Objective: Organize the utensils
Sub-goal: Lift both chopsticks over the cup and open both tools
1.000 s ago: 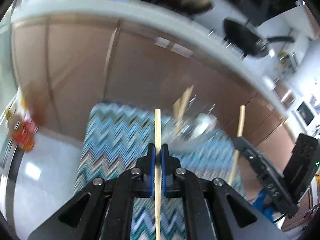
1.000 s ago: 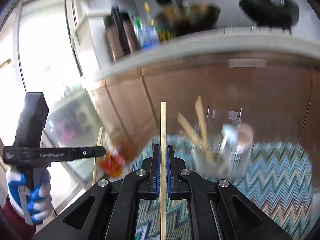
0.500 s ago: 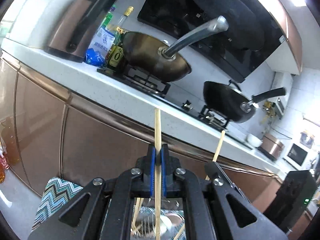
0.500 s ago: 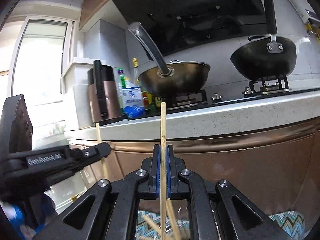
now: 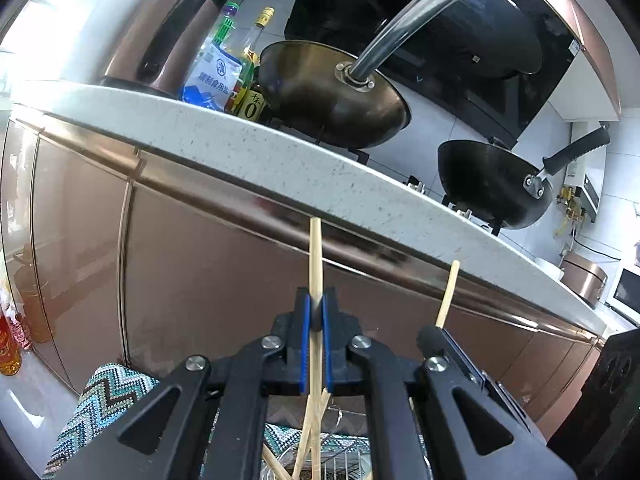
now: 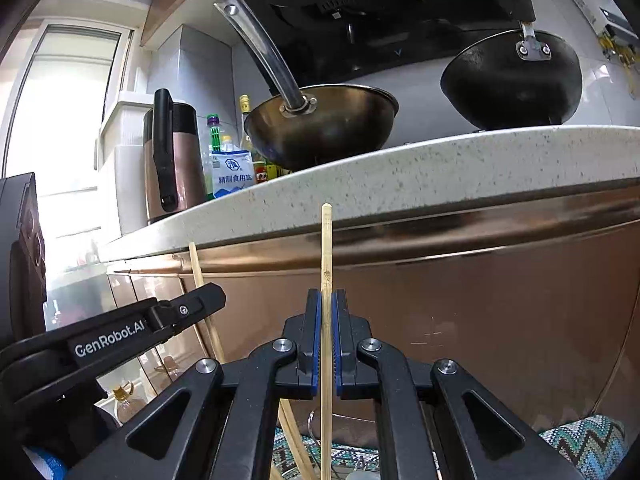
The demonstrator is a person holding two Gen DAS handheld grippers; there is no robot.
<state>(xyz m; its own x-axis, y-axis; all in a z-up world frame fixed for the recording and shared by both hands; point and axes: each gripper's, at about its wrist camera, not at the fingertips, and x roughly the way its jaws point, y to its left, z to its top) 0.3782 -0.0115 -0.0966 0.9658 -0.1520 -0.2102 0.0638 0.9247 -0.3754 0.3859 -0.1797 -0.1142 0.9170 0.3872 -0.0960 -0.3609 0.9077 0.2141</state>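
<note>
- This is a home kitchen, and the landmark is the long speckled pale stone countertop (image 6: pixel 460 160) that runs across both views.
- On the countertop, a bronze-coloured metal wok with a long steel handle (image 5: pixel 332 96) sits on a burner.
- Beside that wok, further along the countertop, sits a black wok with a black handle (image 6: pixel 512 84).
- Above the countertop hangs a glossy black range hood (image 5: pixel 460 20).
- At the countertop's far end stand a copper-and-black electric kettle (image 6: pixel 172 160), a blue-and-white salt bag (image 6: pixel 232 172) and glass sauce bottles (image 5: pixel 256 60).
- Below the countertop run glossy copper-brown cabinet doors (image 5: pixel 200 272).
</note>
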